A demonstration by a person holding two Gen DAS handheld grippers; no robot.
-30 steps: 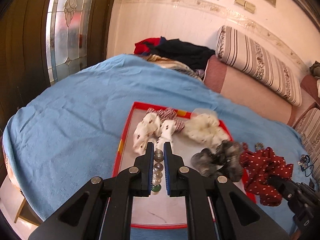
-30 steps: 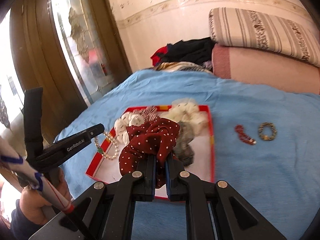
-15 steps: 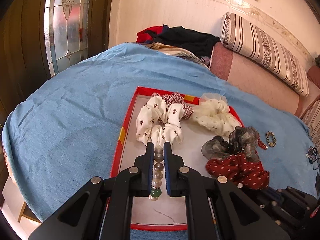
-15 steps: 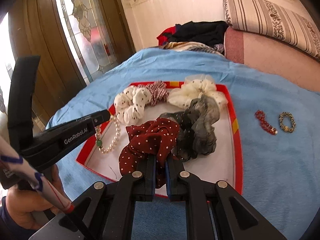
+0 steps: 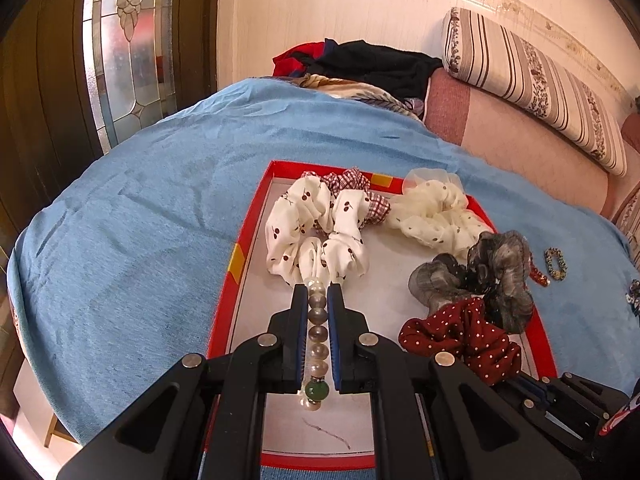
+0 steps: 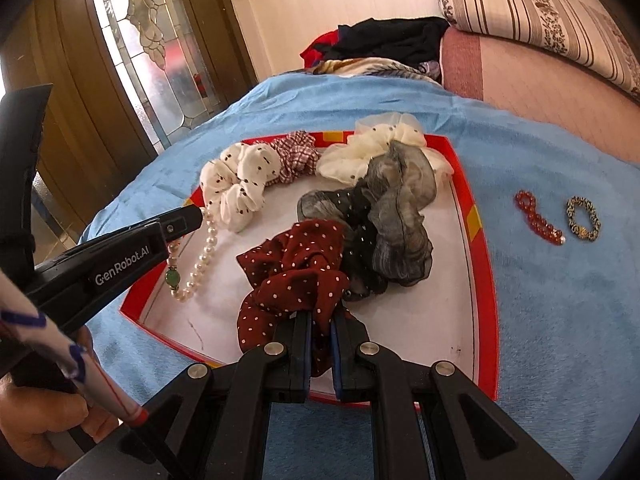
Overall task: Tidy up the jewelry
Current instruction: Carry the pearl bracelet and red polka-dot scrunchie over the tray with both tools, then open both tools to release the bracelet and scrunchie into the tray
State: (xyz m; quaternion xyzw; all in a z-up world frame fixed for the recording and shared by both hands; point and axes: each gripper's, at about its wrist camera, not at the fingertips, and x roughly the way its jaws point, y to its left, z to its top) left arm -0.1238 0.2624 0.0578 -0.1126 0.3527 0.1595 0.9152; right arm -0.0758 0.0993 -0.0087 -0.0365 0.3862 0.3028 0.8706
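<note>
A red-rimmed tray [image 5: 224,312] [image 6: 486,280] with a white floor lies on the blue blanket. My left gripper [image 5: 318,300] is shut on a pearl bracelet [image 5: 317,336] [image 6: 200,258] with a green bead, which hangs low over the tray's near left part. My right gripper [image 6: 321,320] is shut on a dark red polka-dot scrunchie [image 6: 292,276] [image 5: 464,336], whose loose part rests on the tray floor. In the tray lie a grey scrunchie [image 6: 392,220], a white cherry-print scrunchie [image 5: 312,228], a checked one [image 6: 296,154] and a cream one [image 5: 436,212].
A red bead bracelet [image 6: 538,218] and a patterned bracelet [image 6: 583,219] lie on the blue blanket [image 5: 120,240] right of the tray. A pile of clothes [image 5: 360,64] and a striped cushion [image 5: 532,80] sit at the far end. A person's hand [image 6: 36,416] holds the left gripper.
Both grippers have sunk toward the tray. The red polka-dot scrunchie came down from mid-air and now rests on the tray floor beside the grey one. The pearl bracelet hangs lower.
</note>
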